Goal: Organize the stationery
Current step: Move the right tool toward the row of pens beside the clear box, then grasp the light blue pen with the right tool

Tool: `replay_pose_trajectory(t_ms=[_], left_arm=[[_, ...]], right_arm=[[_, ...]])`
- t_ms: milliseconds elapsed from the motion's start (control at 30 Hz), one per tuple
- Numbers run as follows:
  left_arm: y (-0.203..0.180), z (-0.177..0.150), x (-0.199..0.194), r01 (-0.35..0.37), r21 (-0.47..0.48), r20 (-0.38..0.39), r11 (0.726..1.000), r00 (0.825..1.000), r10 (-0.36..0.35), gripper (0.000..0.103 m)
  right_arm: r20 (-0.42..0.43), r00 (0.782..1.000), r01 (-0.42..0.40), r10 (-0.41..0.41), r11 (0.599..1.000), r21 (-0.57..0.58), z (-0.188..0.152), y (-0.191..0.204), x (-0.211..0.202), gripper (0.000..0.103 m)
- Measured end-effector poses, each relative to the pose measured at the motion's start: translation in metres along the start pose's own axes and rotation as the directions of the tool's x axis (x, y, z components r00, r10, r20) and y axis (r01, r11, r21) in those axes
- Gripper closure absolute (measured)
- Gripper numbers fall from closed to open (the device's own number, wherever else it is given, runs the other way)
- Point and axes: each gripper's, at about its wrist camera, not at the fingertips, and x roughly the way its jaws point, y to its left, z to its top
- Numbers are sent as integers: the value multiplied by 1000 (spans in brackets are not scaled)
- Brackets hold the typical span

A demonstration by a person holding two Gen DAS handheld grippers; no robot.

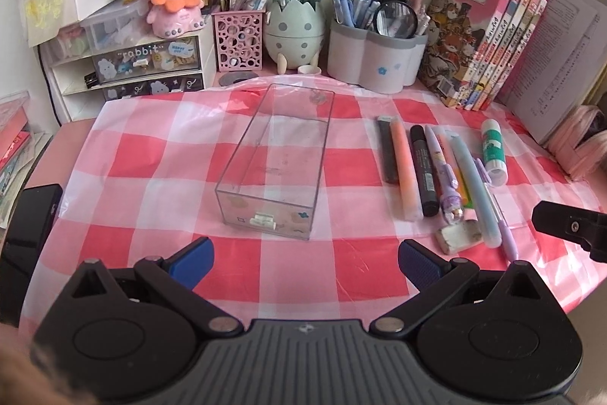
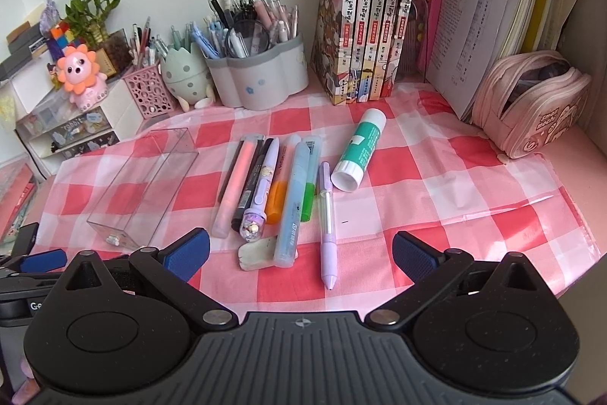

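Both grippers hover over a red-and-white checked cloth (image 1: 151,162) with fingers spread wide and nothing between them: the left gripper (image 1: 305,262) faces a clear plastic box (image 1: 275,158), the right gripper (image 2: 299,253) faces a row of stationery just right of that box. The box is long, rectangular, open-topped and see-through (small stickers show on its near end). Beside it lie, side by side, a pale pink highlighter (image 2: 235,188), a black marker (image 2: 248,188), a lilac character pen (image 2: 261,181), a light blue pen (image 2: 292,204), and a lilac mechanical pencil (image 2: 327,226). A green-and-white glue stick (image 2: 358,152) lies angled at the right. A worn white eraser (image 2: 256,253) touches the blue pen's near end.
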Motion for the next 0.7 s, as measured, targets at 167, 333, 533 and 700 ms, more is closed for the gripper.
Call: replay_pose_trajectory(t_ms=[167, 333, 533, 700], left_arm=[[8, -4, 12, -8, 3, 38, 1000, 999, 8, 22], [17, -9, 28, -26, 7, 48, 1000, 999, 26, 22], [27, -12, 44, -10, 13, 81, 1000, 997, 9, 22], [24, -12, 51, -22, 68, 123, 997, 992, 13, 22]], right_arm=[[15, 1000, -2, 3, 1000, -19, -1, 0, 11, 5], [39, 999, -23, 25, 999, -41, -2, -2, 20, 5], [87, 995, -37, 42, 998, -58, -2, -8, 33, 5], [85, 994, -65, 69, 997, -50, 1, -11, 47, 5]])
